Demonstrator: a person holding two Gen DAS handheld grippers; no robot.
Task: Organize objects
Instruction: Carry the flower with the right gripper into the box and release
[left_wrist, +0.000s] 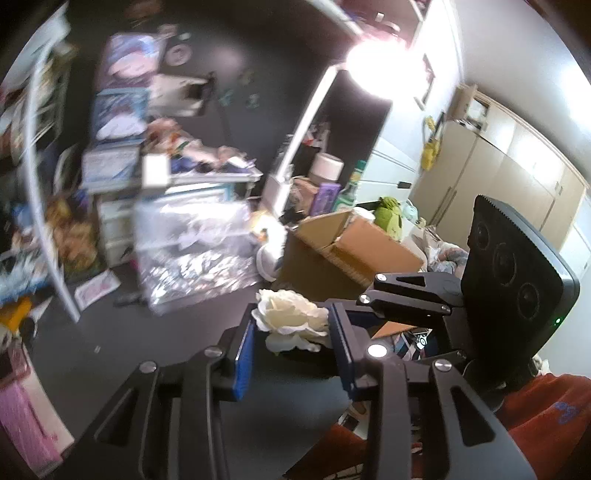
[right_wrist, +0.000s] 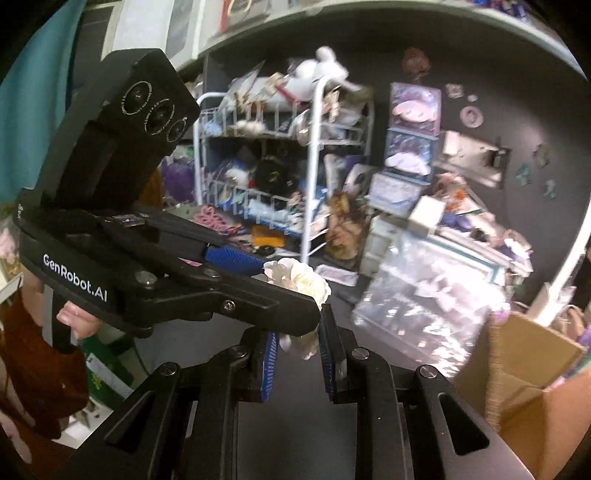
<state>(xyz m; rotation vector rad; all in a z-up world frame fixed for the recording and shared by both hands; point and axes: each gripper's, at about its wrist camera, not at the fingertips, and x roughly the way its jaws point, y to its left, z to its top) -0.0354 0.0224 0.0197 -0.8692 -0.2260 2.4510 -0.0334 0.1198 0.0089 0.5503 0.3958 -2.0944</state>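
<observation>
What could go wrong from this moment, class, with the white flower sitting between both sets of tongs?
1. The white artificial flower sits between the left tongs and the right tongs at once. Which pair truly grips it is unclear, so it may drop to the dark floor if one opens.
2. If both squeeze or pull apart, the soft petals could crush or tear.
3. The tongs cross closely and might knock together.
</observation>
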